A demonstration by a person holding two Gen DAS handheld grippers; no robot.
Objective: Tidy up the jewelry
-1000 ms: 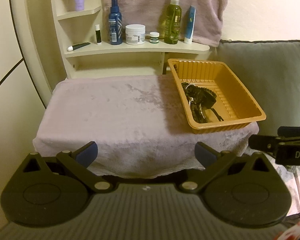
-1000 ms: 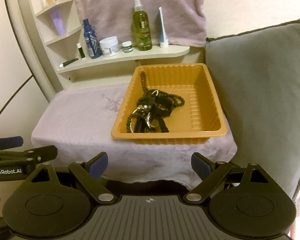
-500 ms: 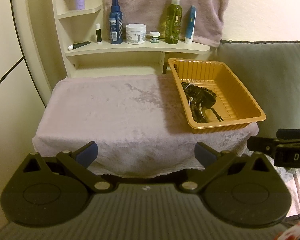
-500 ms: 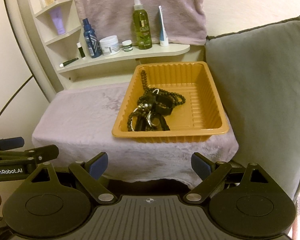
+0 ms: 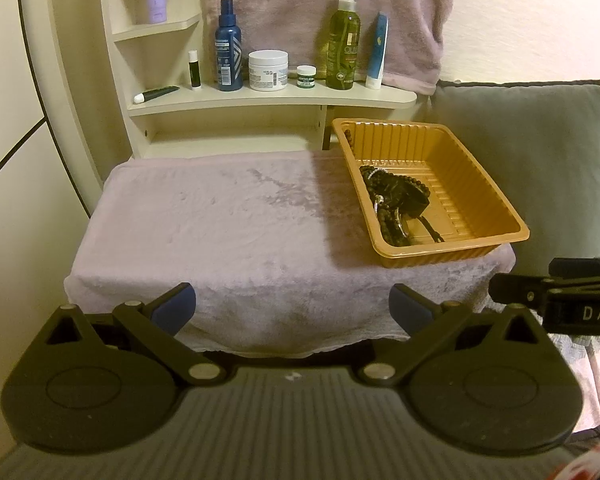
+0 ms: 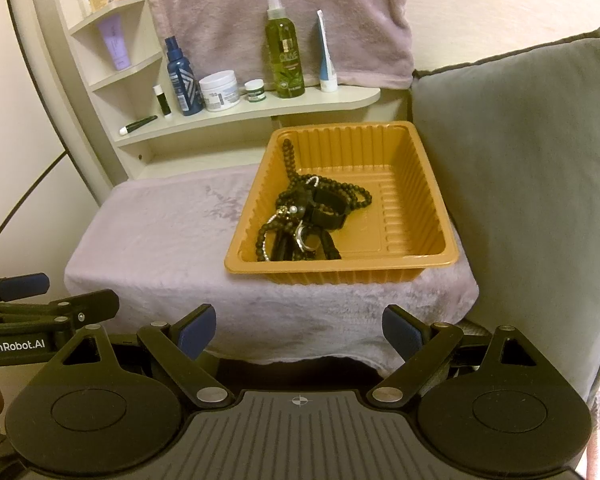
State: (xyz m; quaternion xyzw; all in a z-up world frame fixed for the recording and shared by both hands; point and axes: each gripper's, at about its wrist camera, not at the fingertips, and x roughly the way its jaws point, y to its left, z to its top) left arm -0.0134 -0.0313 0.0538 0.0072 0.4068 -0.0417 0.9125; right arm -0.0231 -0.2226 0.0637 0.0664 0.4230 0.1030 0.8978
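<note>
While both my claws hang short of the towel-covered table [image 5: 220,224], the one container on it is an orange tray [image 6: 428,200], ribbed along its walls, sitting at the table's right end just beside a grey cushion [image 6: 520,184]. Inside it lies the jewelry [image 6: 306,220]: a dark tangle of bead strings, black straps and a few silvery rings, heaped toward the tray's left and near side. One bead string [image 6: 290,160] runs up the left wall to the far corner. The right half of the tray floor is bare.

My right claw [image 6: 299,330] stands wide, blue pads apart with nothing between them, and the jewelry lies ahead of it, past the towel's near edge and slightly above the gap in that view. My left claw [image 5: 292,308] is also spread wide and empty; from it the tray [image 5: 496,216] sits ahead and off to the right, the jewelry [image 5: 396,200] against the tray's left wall. Neither claw touches tray or towel.

Behind the table a shelf [image 5: 268,100] carries a blue bottle [image 5: 228,60], a white jar [image 5: 268,70], a small jar [image 5: 306,77], a green spray bottle [image 5: 343,44] and an upright tube [image 5: 377,52].
</note>
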